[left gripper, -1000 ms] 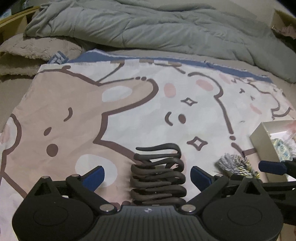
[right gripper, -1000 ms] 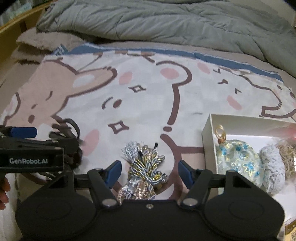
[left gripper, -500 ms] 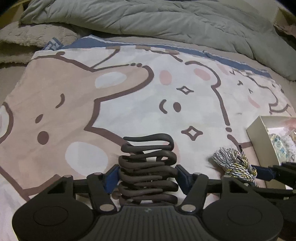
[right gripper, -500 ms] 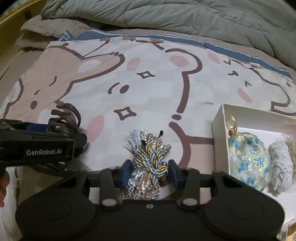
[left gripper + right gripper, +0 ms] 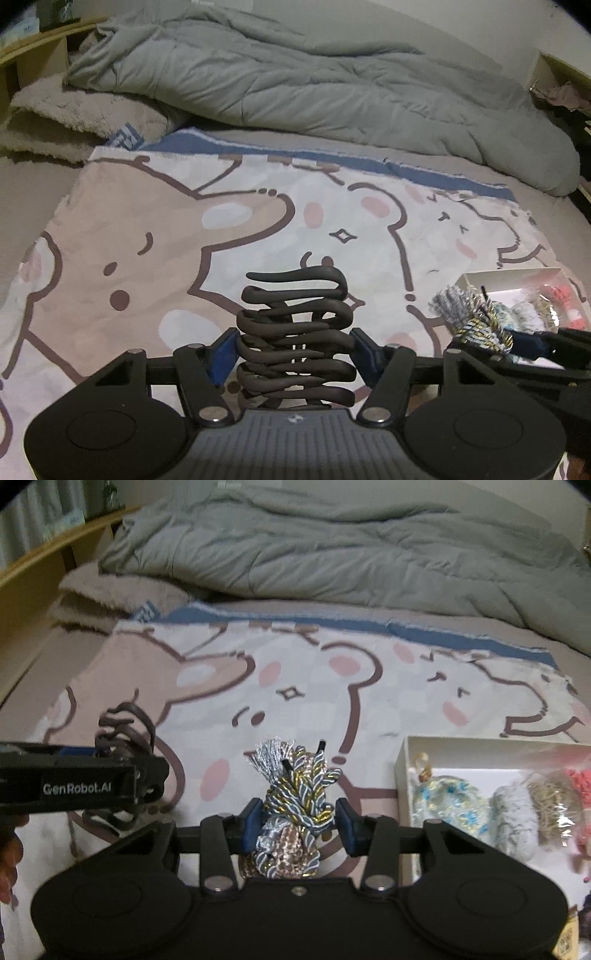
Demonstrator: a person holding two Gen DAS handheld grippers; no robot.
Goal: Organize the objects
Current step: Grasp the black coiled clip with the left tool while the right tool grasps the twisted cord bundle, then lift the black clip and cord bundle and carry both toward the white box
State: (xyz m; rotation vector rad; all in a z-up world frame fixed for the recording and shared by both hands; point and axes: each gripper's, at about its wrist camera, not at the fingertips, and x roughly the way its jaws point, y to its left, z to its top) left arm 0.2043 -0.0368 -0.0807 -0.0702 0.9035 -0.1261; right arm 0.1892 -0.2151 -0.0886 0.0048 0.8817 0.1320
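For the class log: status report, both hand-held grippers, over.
Left hand-held gripper shut on brown claw clip. Right hand-held gripper shut on cord bundle. White box right of it, partly filled. Nothing between.

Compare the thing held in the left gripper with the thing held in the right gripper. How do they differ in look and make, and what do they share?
The dark hair claw in the left gripper is one plain brown colour; the braided cord bundle in the right gripper mixes gold, silver and grey-blue.

The claw has smooth, wavy interlocking teeth; the bundle is twisted rope with a frayed tassel end.

Both are clamped between blue finger pads, above the cartoon bear blanket.
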